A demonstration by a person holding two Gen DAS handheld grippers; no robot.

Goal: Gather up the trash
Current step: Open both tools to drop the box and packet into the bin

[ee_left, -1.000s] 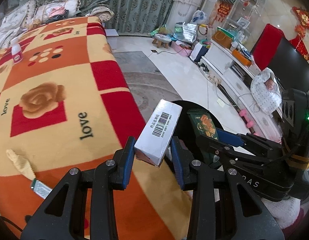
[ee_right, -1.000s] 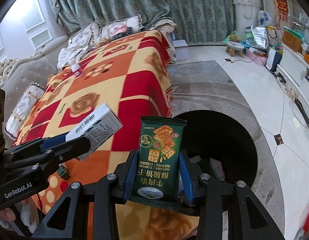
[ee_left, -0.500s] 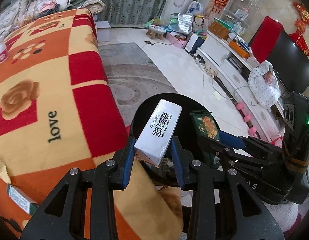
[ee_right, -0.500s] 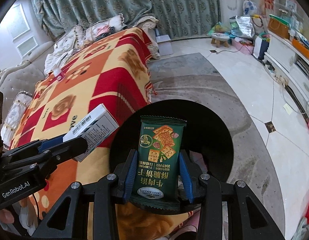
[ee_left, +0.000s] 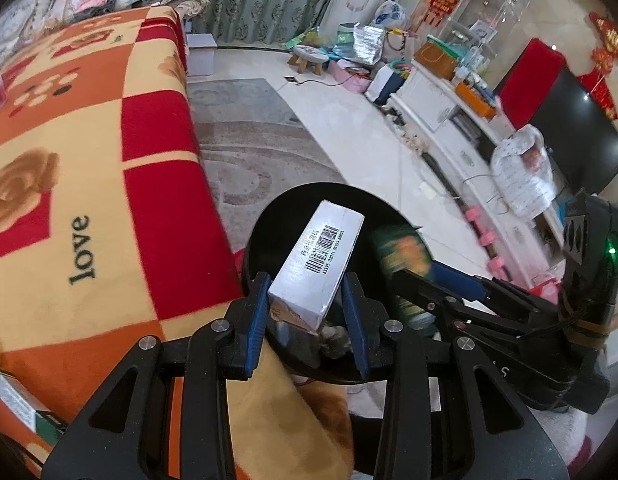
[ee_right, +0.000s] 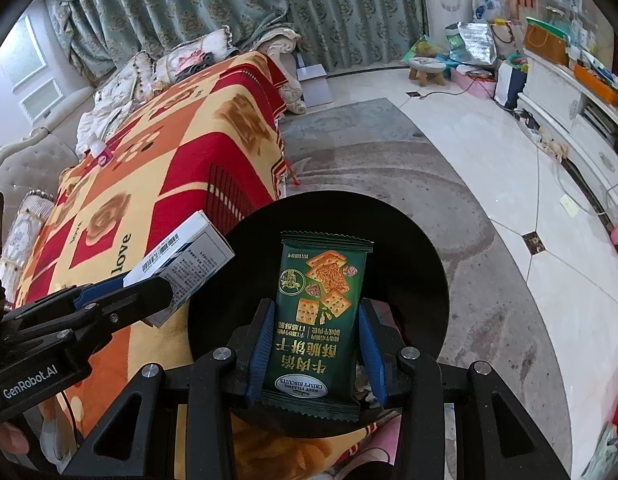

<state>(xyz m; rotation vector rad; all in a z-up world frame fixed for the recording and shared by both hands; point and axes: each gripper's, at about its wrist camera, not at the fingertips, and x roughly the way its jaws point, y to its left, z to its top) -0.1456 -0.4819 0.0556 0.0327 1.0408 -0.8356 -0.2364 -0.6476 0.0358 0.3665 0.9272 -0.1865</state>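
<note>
Item record: two pieces of trash, each held over the round black bin [ee_right: 425,280].

Your left gripper [ee_left: 307,312] pinched a white cardboard box [ee_left: 319,264], rectangular, matte, barcode printed on its upper face, tilted up and away between the blue pads, its far end above the bin's dark opening. Your right gripper [ee_right: 315,344] clamped a flat green foil biscuit packet [ee_right: 319,316], glossy, crimped with zigzag edges, cracker pictures on its front, held upright over the same opening. The bin stood on a grey patterned rug [ee_right: 389,160] just beside a plush fleece blanket [ee_left: 89,160] checked in red, orange and cream, with roses and the word "love".
</note>
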